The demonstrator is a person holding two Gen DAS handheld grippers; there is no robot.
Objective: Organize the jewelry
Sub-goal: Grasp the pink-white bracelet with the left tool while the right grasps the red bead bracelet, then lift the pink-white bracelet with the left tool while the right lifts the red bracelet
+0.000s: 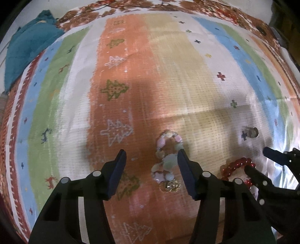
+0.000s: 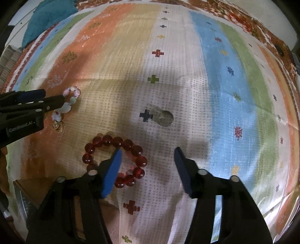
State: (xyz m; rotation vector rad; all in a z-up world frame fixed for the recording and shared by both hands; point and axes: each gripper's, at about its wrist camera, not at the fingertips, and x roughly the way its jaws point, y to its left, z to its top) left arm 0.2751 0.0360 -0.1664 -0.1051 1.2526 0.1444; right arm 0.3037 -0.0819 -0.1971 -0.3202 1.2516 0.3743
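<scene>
A pastel pink-and-green bead bracelet (image 1: 166,155) with a gold charm (image 1: 171,185) lies on the striped cloth (image 1: 131,75). My left gripper (image 1: 151,154) is open and empty, the bracelet between its fingers near the right one. A red bead bracelet (image 2: 114,159) lies under the left finger of my right gripper (image 2: 147,151), which is open and empty. A small clear ring (image 2: 166,117) lies ahead of the right gripper. The red bracelet (image 1: 236,166), the ring (image 1: 251,132) and the right gripper (image 1: 256,159) also show in the left wrist view. The left gripper (image 2: 54,96) and pastel bracelet (image 2: 70,101) show in the right wrist view.
A teal cloth bundle (image 1: 28,48) lies at the far left beyond the striped cloth, and also shows in the right wrist view (image 2: 50,16). A brown floral fabric (image 1: 215,9) borders the far edge. A wooden edge (image 2: 28,189) shows at the near left.
</scene>
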